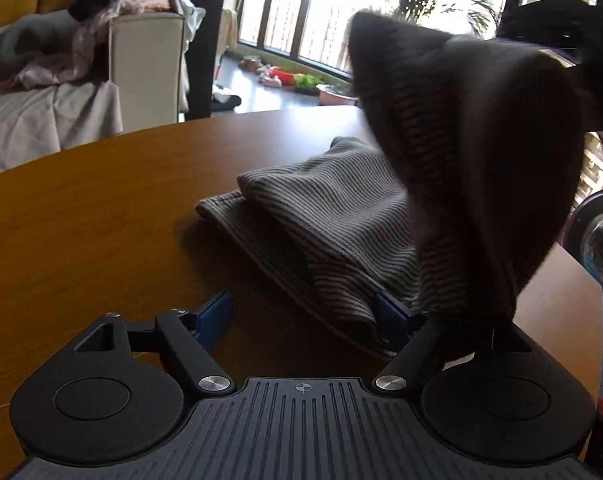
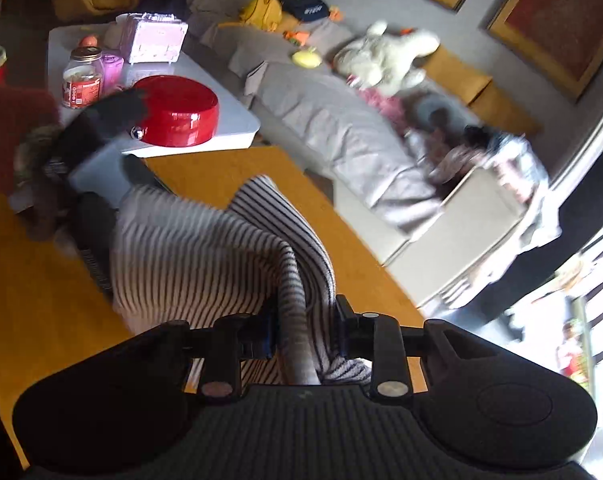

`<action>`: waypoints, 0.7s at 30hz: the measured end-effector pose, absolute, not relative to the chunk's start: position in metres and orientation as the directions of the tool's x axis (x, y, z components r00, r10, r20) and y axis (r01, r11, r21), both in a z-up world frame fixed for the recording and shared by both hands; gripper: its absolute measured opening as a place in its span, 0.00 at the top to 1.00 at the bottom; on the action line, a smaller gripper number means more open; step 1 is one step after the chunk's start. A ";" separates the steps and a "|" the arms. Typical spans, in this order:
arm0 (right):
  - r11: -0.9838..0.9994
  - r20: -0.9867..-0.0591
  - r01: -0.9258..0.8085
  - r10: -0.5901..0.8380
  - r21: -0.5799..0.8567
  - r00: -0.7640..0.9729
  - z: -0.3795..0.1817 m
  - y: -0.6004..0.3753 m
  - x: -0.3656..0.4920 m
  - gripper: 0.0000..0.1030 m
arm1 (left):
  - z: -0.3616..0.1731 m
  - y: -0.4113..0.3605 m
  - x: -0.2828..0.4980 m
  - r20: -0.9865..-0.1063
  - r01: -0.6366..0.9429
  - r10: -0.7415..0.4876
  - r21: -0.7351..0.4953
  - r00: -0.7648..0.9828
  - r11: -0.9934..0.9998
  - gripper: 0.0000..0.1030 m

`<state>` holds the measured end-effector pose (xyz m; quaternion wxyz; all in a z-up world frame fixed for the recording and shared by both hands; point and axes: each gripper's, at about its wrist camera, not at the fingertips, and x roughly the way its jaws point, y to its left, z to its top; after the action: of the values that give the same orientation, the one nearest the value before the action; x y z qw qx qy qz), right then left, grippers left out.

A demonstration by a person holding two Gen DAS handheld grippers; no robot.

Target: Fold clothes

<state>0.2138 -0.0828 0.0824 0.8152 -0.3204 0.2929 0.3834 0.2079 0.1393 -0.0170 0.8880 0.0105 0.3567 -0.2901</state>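
Note:
A grey striped garment (image 1: 321, 208) lies partly folded on the brown wooden table (image 1: 101, 208). One end of it hangs lifted at the right of the left wrist view. My left gripper (image 1: 305, 312) is open low over the table, its right blue finger (image 1: 389, 316) against the garment's near edge. In the right wrist view my right gripper (image 2: 307, 332) is shut on a bunched fold of the striped garment (image 2: 205, 248) and holds it up above the table (image 2: 33, 300). The other gripper's dark body (image 2: 101, 152) shows beyond the cloth.
A sofa (image 2: 341, 128) with clothes, a plush toy (image 2: 385, 56) and bags stands past the table's edge. A white side table (image 2: 237, 116) carries a red round tin (image 2: 177, 110), a jar and a pink box. Windows and plants lie beyond the table's far edge (image 1: 301, 112).

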 end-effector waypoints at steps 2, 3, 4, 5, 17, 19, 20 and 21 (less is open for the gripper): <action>0.504 -0.737 -0.820 0.439 -0.271 0.513 0.073 -0.077 0.244 0.71 | -0.014 0.143 0.208 -0.639 0.521 -0.511 -0.195 0.575 0.831 0.19; 0.513 -0.752 -0.821 0.431 -0.251 0.499 0.058 -0.076 0.258 0.67 | -0.013 0.145 0.208 -0.638 0.520 -0.512 -0.198 0.575 0.831 0.19; 0.525 -0.752 -0.817 0.432 -0.239 0.498 0.048 -0.075 0.268 0.63 | -0.006 0.150 0.207 -0.632 0.514 -0.501 -0.184 0.591 0.838 0.19; 0.545 -0.739 -0.810 0.452 -0.216 0.500 0.044 -0.080 0.273 0.60 | 0.001 0.154 0.206 -0.620 0.506 -0.492 -0.172 0.612 0.845 0.19; 0.619 -0.685 -0.771 0.498 -0.149 0.532 0.050 -0.099 0.278 0.48 | 0.056 0.095 0.209 -0.446 0.744 -0.715 -0.148 0.538 0.652 0.15; 0.667 -0.644 -0.728 0.490 -0.156 0.587 0.066 -0.108 0.275 0.24 | 0.037 0.077 0.226 -0.509 0.727 -0.673 -0.125 0.537 0.675 0.16; 0.696 -0.610 -0.698 0.482 -0.169 0.629 0.074 -0.116 0.271 0.14 | 0.030 0.075 0.232 -0.527 0.710 -0.655 -0.130 0.542 0.692 0.18; 0.724 -0.574 -0.666 0.472 -0.180 0.669 0.082 -0.123 0.266 0.00 | 0.024 0.073 0.239 -0.544 0.692 -0.637 -0.135 0.546 0.709 0.21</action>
<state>0.2662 -0.1234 0.0816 0.8932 -0.1912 0.2532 0.3186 0.2393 0.0732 0.0237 0.8779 0.0478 0.2894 -0.3786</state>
